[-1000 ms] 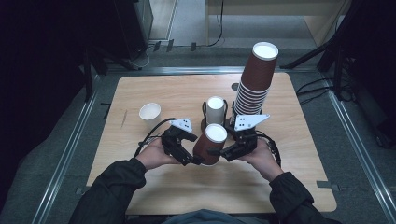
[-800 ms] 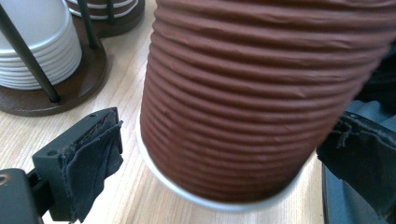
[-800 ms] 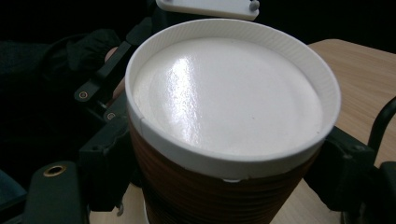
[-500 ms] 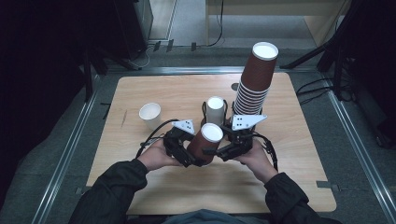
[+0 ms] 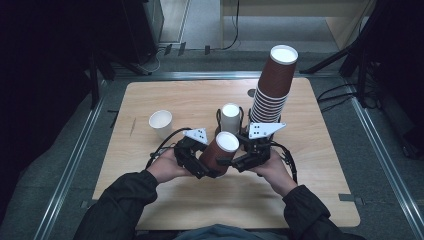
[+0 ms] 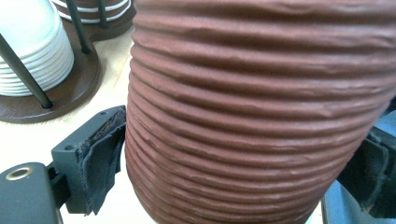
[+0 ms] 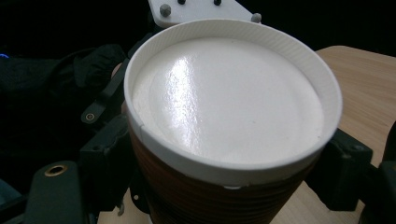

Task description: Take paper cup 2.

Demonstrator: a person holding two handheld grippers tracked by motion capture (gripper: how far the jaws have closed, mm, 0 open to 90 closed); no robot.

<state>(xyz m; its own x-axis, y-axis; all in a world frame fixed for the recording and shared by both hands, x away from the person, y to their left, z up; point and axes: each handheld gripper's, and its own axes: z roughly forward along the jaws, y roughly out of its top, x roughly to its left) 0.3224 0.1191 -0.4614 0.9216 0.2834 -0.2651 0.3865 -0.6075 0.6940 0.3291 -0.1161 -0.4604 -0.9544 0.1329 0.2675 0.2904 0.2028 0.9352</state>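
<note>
A brown ribbed paper cup (image 5: 216, 154) is held tilted over the table's middle, its white end (image 7: 224, 102) turned up and to the right. My left gripper (image 5: 204, 167) takes its lower wall (image 6: 257, 116) from the left. Those jaws have just been closing, and the fabric pad (image 6: 100, 163) now lies against the ribs. My right gripper (image 5: 241, 159) is shut on the same cup just under the white rim, one black jaw on each side (image 7: 226, 177).
A tall leaning stack of brown cups (image 5: 272, 90) stands at the back right. A stack of white cups (image 5: 230, 117) sits in a dark wire holder (image 6: 70, 93) just behind the grippers. A single white cup (image 5: 160, 122) stands at the left of the wooden table (image 5: 150, 200).
</note>
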